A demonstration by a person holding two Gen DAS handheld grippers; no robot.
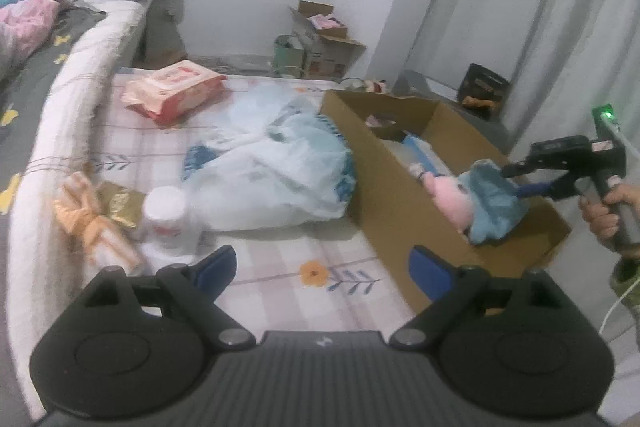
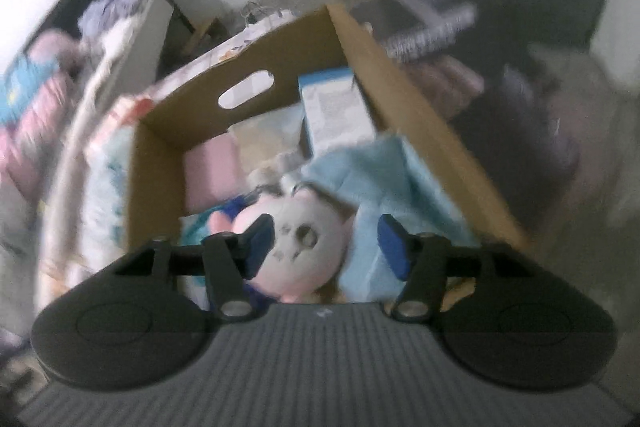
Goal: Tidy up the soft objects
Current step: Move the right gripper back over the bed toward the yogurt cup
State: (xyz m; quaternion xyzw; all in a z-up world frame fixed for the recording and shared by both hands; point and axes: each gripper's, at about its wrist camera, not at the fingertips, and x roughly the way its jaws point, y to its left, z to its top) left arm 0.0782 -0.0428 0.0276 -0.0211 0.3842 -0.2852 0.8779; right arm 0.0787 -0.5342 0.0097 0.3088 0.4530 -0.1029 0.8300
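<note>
The left gripper (image 1: 322,269) is held with its fingers (image 1: 218,269) spread wide apart and nothing between them, above a checked, flower-printed bed sheet (image 1: 280,291). Ahead of these fingers a crumpled white and blue plastic bag (image 1: 276,171) is seen lying on the sheet. Just ahead of the left finger a white jar (image 1: 166,217) stands upright, with a bundle tied in an orange ribbon (image 1: 90,217) beside it on the left. Further ahead and to the left a pink wet-wipe pack (image 1: 174,91) lies flat.

To the right of the left gripper's fingers an open cardboard box (image 1: 384,163) rests on the sheet. A pink plush toy (image 1: 452,199) dressed in light blue cloth (image 1: 494,209) is seen at the near end of the box, hanging over its rim. The right gripper (image 1: 520,183) reaches it from the right, held by the right hand (image 1: 604,215).

In the blurred right wrist view, the plush toy (image 2: 304,247) lies between the parted fingers (image 2: 394,247) of the right gripper (image 2: 326,247), with its face turned toward the camera. The left finger touches the toy's head, while the right finger stands against the light blue cloth (image 2: 384,179); whether the toy is actually being gripped cannot be told. Beyond the fingers, inside the cardboard box (image 2: 420,115), a blue and white carton (image 2: 334,111) and something pink (image 2: 208,175) are seen.
</note>
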